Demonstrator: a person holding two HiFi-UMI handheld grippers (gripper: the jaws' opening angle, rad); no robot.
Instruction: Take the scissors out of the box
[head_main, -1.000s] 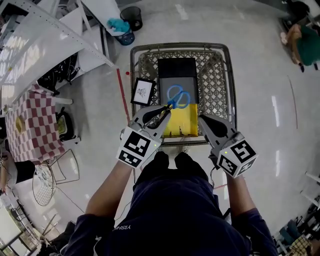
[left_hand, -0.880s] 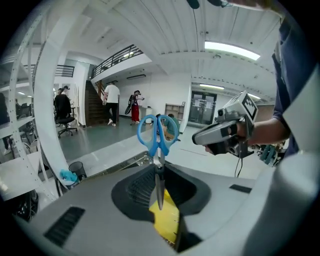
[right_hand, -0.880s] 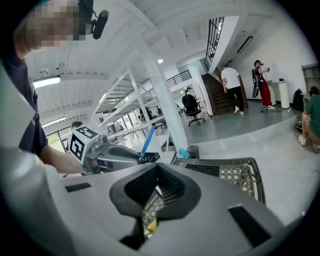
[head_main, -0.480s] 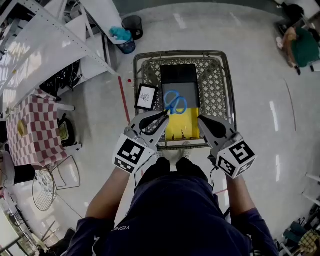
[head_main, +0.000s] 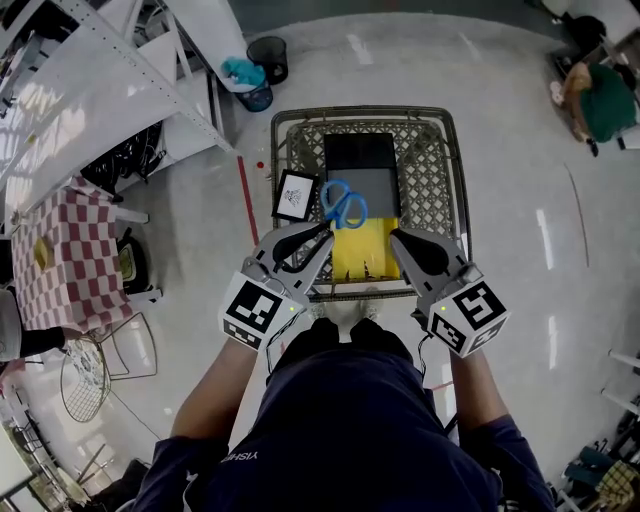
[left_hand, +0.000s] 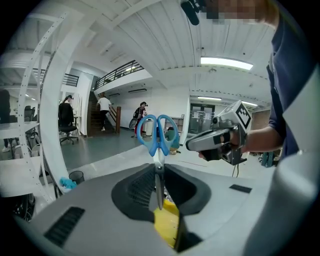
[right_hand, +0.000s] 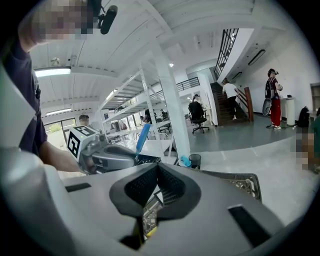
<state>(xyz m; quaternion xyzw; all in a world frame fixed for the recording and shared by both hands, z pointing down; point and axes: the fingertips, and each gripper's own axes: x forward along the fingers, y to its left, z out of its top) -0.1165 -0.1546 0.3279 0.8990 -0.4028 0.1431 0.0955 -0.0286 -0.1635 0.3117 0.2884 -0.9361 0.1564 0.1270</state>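
Observation:
Blue-handled scissors (head_main: 343, 203) hang above the box, and my left gripper (head_main: 326, 238) is shut on their blades. In the left gripper view the blades (left_hand: 159, 187) stand upright between the pads, with the handles (left_hand: 159, 133) pointing away. The box (head_main: 360, 152) lies in a shopping cart, with a black end, a grey inside and a yellow flap (head_main: 365, 252) nearest me. My right gripper (head_main: 398, 240) hovers beside the flap, shut with nothing in it. The right gripper view shows the left gripper (right_hand: 107, 156) and one blue handle (right_hand: 142, 137).
The wire shopping cart (head_main: 440, 170) stands on a pale floor. A small black-framed card (head_main: 295, 195) sits at its left rim. White shelving (head_main: 110, 70), a checkered table (head_main: 60, 250) and two bins (head_main: 250, 75) are at the left. A person (head_main: 600, 95) is far right.
Both grippers have risen. The scissors have come up with the left gripper and now hang a little farther left over the box.

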